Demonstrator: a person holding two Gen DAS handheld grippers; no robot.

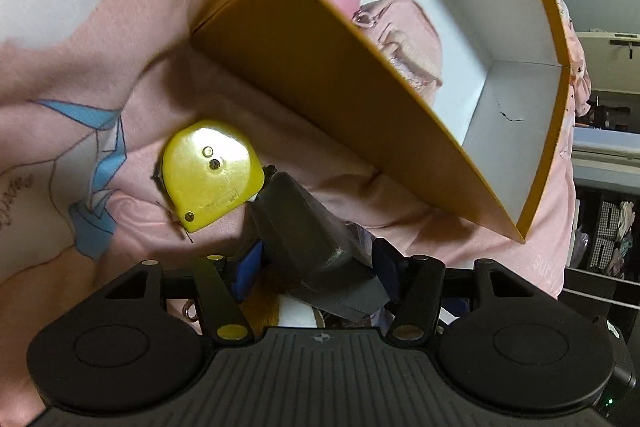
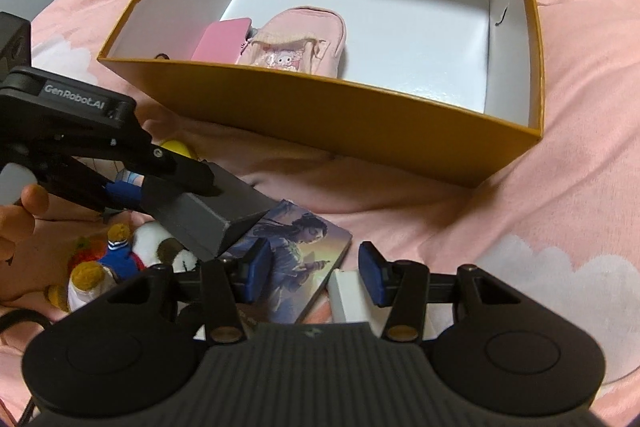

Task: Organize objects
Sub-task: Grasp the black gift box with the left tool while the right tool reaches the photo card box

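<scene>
In my left gripper [image 2: 160, 187] I hold a dark grey block [image 2: 208, 215], the jaws closed on its near end so that most of its length juts forward, free of the bedding; in the right wrist view it sits left of centre, pointing toward the lower middle of the frame, and in the left wrist view it fills the lower centre. It looks rigid, with flat faces and sharp edges, and I judge it fairly dense, so gripped at one end it may want to swing down; a hold nearer its middle would be steadier. My right gripper [image 2: 314, 277] holds nothing, its blue pads spread wide low in the frame over a picture card [image 2: 296, 259] lying flat on the pink blanket [image 2: 520, 207], with a white box [image 2: 346, 297] just beside the card. The card is thin and probably slick, so I would have to catch it by an edge. The orange box [image 2: 320, 115] with white inside takes up the upper half of the right wrist view, open at the top, and already holds a pink pouch [image 2: 304, 39] and a pink flat thing [image 2: 222, 39] near its front left wall. A yellow tape measure [image 1: 212, 171] lies on the blanket left of centre in the left wrist view, just beyond the block; it looks hard and smooth, best gripped across its flat sides. A soft plush toy [image 2: 116, 259] lies at lower left, easy to squeeze.
</scene>
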